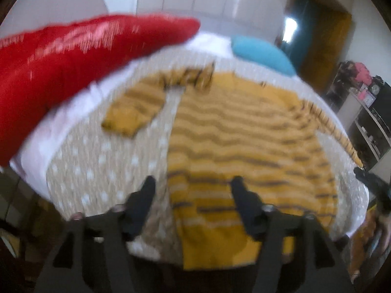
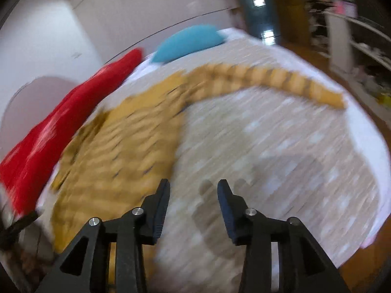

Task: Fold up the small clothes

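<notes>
Striped sweater (image 1: 239, 134) spread flat on bed (image 1: 97, 171), both grippers empty.
Left gripper (image 1: 193, 185) hangs apart above its hem; right gripper (image 2: 193, 188) part-open over bare cover beside it; both frames blurred.

Left gripper (image 1: 193, 183): matte black plastic, two tapered fingers (image 1: 144, 202) with dark blue-black pads, triangular cut-outs in the linkage arms, small silver screws at the pivots. Right gripper (image 2: 193, 188): same build, black fingers (image 2: 158, 205), ribbed pad edges, round silver screw heads, triangular holes low down.
</notes>
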A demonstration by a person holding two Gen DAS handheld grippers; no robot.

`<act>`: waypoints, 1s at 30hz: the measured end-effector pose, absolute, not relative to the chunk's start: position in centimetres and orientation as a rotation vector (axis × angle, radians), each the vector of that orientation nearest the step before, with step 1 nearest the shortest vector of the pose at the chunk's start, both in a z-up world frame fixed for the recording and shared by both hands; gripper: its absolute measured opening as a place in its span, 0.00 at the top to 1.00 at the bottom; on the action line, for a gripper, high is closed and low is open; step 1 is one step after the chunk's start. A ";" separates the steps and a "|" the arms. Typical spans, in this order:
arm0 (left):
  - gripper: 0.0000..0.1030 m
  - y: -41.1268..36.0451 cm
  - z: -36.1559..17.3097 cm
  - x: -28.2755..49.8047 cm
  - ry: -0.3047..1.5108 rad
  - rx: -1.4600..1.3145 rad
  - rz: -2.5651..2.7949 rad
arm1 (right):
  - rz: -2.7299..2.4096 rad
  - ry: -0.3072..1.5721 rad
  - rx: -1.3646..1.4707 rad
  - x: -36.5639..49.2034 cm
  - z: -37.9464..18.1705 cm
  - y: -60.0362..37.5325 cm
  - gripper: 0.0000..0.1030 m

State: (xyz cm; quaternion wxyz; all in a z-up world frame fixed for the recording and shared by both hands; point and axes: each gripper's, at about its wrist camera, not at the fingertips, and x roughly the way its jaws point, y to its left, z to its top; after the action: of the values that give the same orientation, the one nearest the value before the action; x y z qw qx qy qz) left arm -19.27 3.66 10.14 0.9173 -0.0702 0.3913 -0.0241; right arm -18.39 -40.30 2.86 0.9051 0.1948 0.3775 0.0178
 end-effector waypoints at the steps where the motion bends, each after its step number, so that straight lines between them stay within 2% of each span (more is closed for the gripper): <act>1: 0.31 3.3 10.3 -19.0 0.797 -0.139 -0.057 | -0.032 0.769 0.389 -17.2 2.8 -41.9 0.57; 5: 0.31 1.6 9.6 -17.3 0.847 -0.117 -0.116 | -0.169 0.778 0.423 -13.1 2.0 -48.2 0.57; 9: 0.31 0.2 8.1 -15.4 0.918 -0.089 -0.105 | -0.175 0.869 0.476 -7.4 -0.2 -52.0 0.57; 11: 0.31 -0.3 7.7 -14.6 0.933 -0.087 -0.096 | -0.183 0.929 0.452 -4.4 -1.3 -52.9 0.60; 12: 0.31 -0.4 7.5 -14.3 0.935 -0.085 -0.091 | -0.199 0.940 0.431 -3.0 -1.5 -53.5 0.64; 17: 0.31 -0.5 7.3 -12.5 0.955 -0.115 -0.055 | -0.389 0.820 0.422 2.7 2.0 -58.7 0.61; 19: 0.31 -0.7 6.9 -11.7 0.968 -0.133 -0.056 | -0.451 0.789 0.437 3.2 3.5 -60.7 0.49; 20: 0.31 -0.9 6.9 -11.5 0.970 -0.135 -0.057 | -0.453 0.779 0.440 3.2 4.0 -61.2 0.47; 23: 0.31 -1.7 6.2 -10.6 0.981 -0.127 -0.072 | -0.358 0.732 0.519 0.6 4.8 -61.8 0.45; 30: 0.31 -2.8 4.5 -9.4 1.046 -0.155 -0.120 | -0.209 0.760 0.722 -3.4 1.0 -61.5 0.45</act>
State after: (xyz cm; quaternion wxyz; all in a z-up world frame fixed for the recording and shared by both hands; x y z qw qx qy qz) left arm -9.38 -2.76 4.54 0.8617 -0.0738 0.4988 -0.0571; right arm -3.40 -61.51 0.97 0.8606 0.3440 0.3621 -0.0996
